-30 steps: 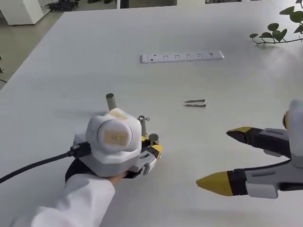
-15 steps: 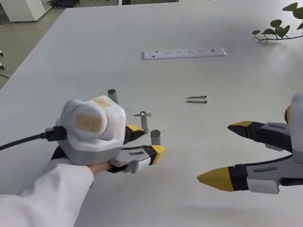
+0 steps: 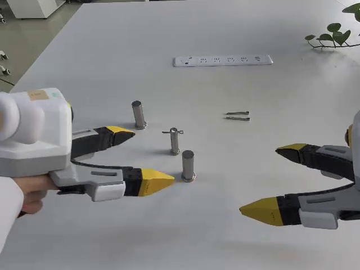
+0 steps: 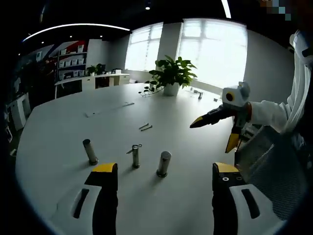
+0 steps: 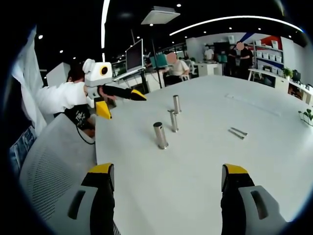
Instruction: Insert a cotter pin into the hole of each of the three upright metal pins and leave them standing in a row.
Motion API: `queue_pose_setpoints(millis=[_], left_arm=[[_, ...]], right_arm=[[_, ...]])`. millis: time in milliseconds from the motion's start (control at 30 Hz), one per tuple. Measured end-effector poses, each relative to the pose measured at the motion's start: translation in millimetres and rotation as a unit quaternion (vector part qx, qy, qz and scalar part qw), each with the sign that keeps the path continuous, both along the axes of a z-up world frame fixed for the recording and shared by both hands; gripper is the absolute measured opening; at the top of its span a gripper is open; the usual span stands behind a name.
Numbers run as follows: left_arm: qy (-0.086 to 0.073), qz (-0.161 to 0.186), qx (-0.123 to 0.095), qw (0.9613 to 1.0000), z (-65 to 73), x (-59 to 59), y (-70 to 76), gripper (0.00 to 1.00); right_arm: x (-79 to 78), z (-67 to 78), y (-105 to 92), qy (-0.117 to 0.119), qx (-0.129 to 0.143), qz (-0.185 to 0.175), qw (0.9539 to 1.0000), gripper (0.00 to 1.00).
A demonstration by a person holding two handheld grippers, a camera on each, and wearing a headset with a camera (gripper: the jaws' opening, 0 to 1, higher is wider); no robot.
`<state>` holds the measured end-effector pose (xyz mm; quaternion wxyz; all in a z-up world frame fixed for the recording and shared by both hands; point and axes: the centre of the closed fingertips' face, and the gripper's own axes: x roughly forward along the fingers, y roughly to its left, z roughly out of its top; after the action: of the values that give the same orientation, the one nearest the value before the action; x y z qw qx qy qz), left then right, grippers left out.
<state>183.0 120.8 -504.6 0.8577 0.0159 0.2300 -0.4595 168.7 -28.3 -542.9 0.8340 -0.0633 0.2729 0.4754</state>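
Observation:
Three upright metal pins stand in a slanted row on the white table (image 3: 112, 50). The far pin (image 3: 138, 115) and the near pin (image 3: 188, 166) have nothing through them. The middle pin (image 3: 175, 140) has a cotter pin through its top. Two loose cotter pins (image 3: 237, 116) lie to the right. My left gripper (image 3: 138, 158) is open and empty, just left of the row. My right gripper (image 3: 273, 180) is open and empty at the lower right. The row also shows in the left gripper view, middle pin (image 4: 135, 155), and in the right gripper view, near pin (image 5: 160, 135).
A white power strip (image 3: 223, 59) lies at the back of the table. Plant leaves (image 3: 332, 34) reach in at the top right. Floor and furniture lie beyond the table's left edge. A potted plant (image 4: 171, 76) stands at the table's far end.
My left gripper has drawn back left off the pins and opened. It had covered the near pins a second ago. The right gripper has stayed nearly still.

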Motion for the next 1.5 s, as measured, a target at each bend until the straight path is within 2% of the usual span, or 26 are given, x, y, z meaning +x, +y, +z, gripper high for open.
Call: queue_pose_setpoints(millis=[67,233,367,433,533,600,633,667,833,967,1067,1167,1233,1267,1333,1467,1500], left_arm=[[-0.003,-0.002,0.001,1.0,0.3,-1.2,5.9,0.87],[0.006,-0.005,-0.001,1.0,0.3,-4.4,17.4,0.99],[0.014,-0.009,0.001,0.9999,-1.9,-8.3,23.2,0.99],[0.008,-0.01,0.011,0.9999,-4.5,-8.7,25.7,0.99],[0.016,-0.007,0.004,0.9998,-7.0,-11.1,26.2,0.99],[0.021,-0.005,-0.001,0.9998,-8.5,-13.3,25.4,0.99],[0.029,-0.006,-0.01,0.9995,-9.4,-16.6,23.3,0.99],[0.03,-0.007,-0.011,0.9995,-10.5,-17.8,22.6,0.99],[0.04,-0.003,-0.008,0.9992,-19.0,-24.6,22.2,0.99],[0.046,0.0,-0.012,0.9988,-22.0,-30.5,24.4,0.99],[0.05,0.002,-0.014,0.9987,-23.6,-33.4,26.5,0.99],[0.054,0.003,-0.015,0.9984,-25.7,-34.2,27.7,0.99],[0.057,0.004,-0.013,0.9983,-27.5,-34.7,28.8,0.99],[0.058,0.004,-0.014,0.9982,-28.1,-35.1,28.9,0.99],[0.06,0.003,-0.015,0.9981,-28.4,-35.8,28.6,0.99],[0.062,0.002,-0.021,0.9978,-27.8,-35.1,27.4,0.99],[0.063,0.002,-0.023,0.9977,-28.1,-34.8,27.0,0.99]], right_arm=[[0.3,0.7,-0.4,-0.001,-0.003,0.002,1.0,0.89],[1.9,3.7,-3.6,-0.003,-0.01,0.004,0.9999,0.89],[5.3,5.7,-10.2,-0.004,-0.022,0.006,0.9997,0.89],[7.8,7.7,-13.7,-0.007,-0.03,0.008,0.9995,0.89],[12.2,12.8,-15.8,-0.008,-0.027,0.009,0.9996,0.89],[18.2,16.2,-18.7,-0.025,-0.042,0.015,0.9987,0.85],[19.6,18.0,-18.4,-0.02,-0.043,0.018,0.9987,0.85],[21.9,19.2,-18.5,-0.019,-0.044,0.021,0.9986,0.86],[36.2,25.6,-21.3,-0.03,-0.077,0.048,0.9954,0.85],[45.1,29.3,-23.4,-0.035,-0.108,0.078,0.9904,0.84],[56.1,29.9,-28.5,-0.045,-0.15,0.114,0.981,0.81],[71.1,31.0,-30.0,-0.047,-0.154,0.127,0.9786,0.75],[80.4,29.8,-29.5,-0.048,-0.168,0.141,0.9745,0.75],[85.9,28.4,-29.3,-0.05,-0.18,0.152,0.9706,0.75],[94.7,28.1,-26.0,-0.053,-0.183,0.157,0.9692,0.78],[106.3,21.0,-16.7,-0.036,-0.189,0.174,0.9656,0.74],[108.3,18.0,-16.0,-0.032,-0.196,0.182,0.9632,0.72]])
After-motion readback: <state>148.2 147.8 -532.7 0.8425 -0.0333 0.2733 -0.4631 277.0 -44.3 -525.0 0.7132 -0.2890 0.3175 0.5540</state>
